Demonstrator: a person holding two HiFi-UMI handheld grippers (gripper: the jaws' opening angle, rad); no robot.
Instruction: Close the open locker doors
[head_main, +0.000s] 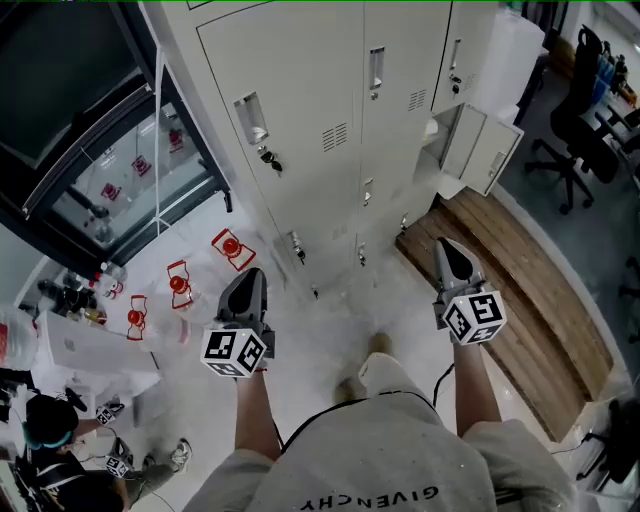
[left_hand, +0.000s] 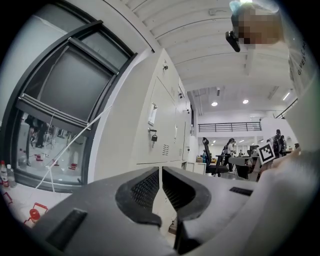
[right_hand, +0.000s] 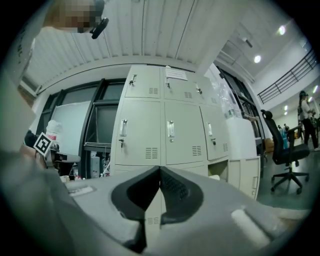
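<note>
A block of cream lockers (head_main: 330, 110) stands in front of me. One low door (head_main: 488, 150) at its right end hangs open, with a white item inside the compartment (head_main: 440, 130). The other doors look shut. My left gripper (head_main: 251, 276) is held out toward the lower left lockers, jaws shut and empty. My right gripper (head_main: 449, 246) points at the lockers left of the open door, well short of it, shut on nothing. In the right gripper view the jaws (right_hand: 160, 168) meet, and the open door (right_hand: 245, 182) shows low at the right. The left gripper view has its jaws (left_hand: 160, 169) together before the lockers (left_hand: 165, 130).
A wooden platform (head_main: 520, 300) lies on the floor below the open door. Black office chairs (head_main: 575, 120) stand at the far right. A glass wall (head_main: 110, 160) and red floor markers (head_main: 232, 247) are at the left, with a white unit (head_main: 90, 350) and a seated person (head_main: 50, 440).
</note>
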